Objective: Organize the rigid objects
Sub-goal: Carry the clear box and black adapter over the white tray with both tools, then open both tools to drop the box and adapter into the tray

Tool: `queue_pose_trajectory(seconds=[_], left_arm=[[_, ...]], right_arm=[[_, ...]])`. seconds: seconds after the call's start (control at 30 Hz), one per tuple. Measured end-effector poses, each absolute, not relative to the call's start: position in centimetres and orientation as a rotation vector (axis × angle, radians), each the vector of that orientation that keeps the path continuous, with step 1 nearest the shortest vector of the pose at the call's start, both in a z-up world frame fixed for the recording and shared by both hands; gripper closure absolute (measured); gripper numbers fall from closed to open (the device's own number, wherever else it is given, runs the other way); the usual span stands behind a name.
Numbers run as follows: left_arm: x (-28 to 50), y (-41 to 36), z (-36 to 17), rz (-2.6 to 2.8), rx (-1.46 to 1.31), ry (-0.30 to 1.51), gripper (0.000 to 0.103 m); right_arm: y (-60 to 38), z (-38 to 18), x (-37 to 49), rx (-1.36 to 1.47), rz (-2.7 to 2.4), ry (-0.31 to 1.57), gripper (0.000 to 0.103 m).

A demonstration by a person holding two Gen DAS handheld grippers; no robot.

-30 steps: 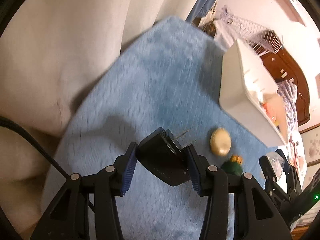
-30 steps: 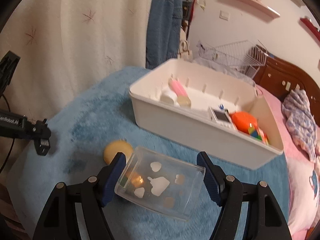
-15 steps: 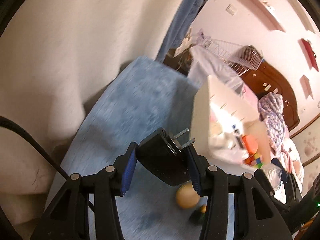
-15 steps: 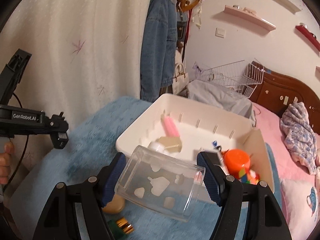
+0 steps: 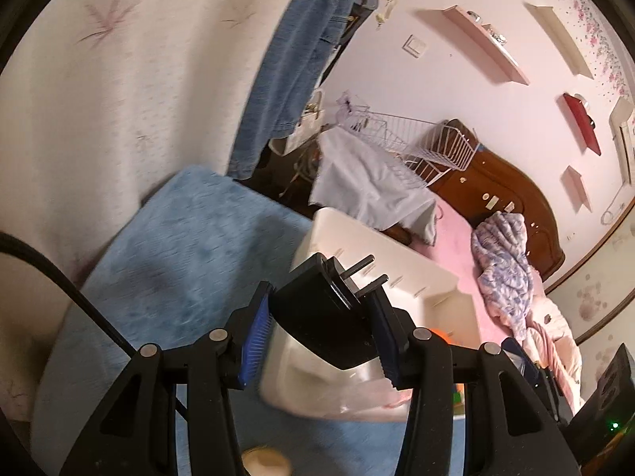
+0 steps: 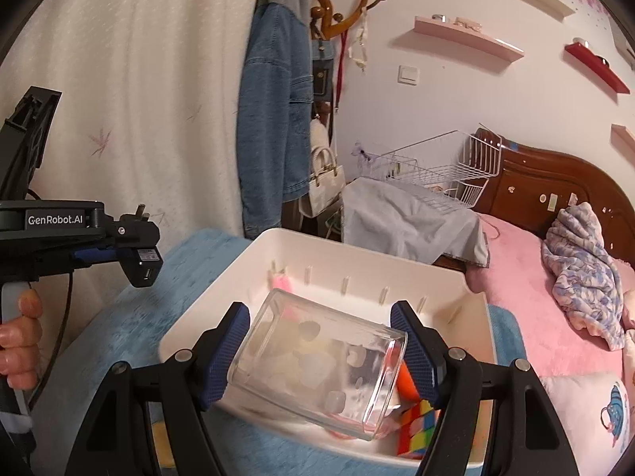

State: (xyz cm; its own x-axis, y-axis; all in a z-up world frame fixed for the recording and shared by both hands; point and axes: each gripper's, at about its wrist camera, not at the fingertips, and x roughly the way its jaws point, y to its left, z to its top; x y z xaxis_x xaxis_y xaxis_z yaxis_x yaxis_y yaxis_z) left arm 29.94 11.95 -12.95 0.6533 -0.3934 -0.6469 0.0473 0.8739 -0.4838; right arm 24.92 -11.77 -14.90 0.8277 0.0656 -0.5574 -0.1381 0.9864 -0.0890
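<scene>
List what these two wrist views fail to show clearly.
- Left wrist: the white bin's contents, hidden behind the black plug adapter in the left gripper.
- Left wrist: a round tan object, cut off by the bottom edge.
- Right wrist: items under the clear jar in the right gripper, distorted by the glass.

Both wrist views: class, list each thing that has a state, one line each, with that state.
Left gripper: shut on charger.
Charger: held, prongs pointing forward.
Right gripper: shut on jar.
Jar: held tilted, lidless, empty.
Bin: open-topped, partly filled.
Cube: in bin, scrambled.
</scene>
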Motion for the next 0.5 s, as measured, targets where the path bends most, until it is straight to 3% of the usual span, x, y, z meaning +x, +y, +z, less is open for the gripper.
queue_pose_trajectory(seconds=[0.5], left_arm=[[32.4,4.0,-12.3,-0.303,-0.357,0.809,0.052]], right_arm=[[-17.3,-15.4,28.1,-0.107,0.082,0.613,0.029]])
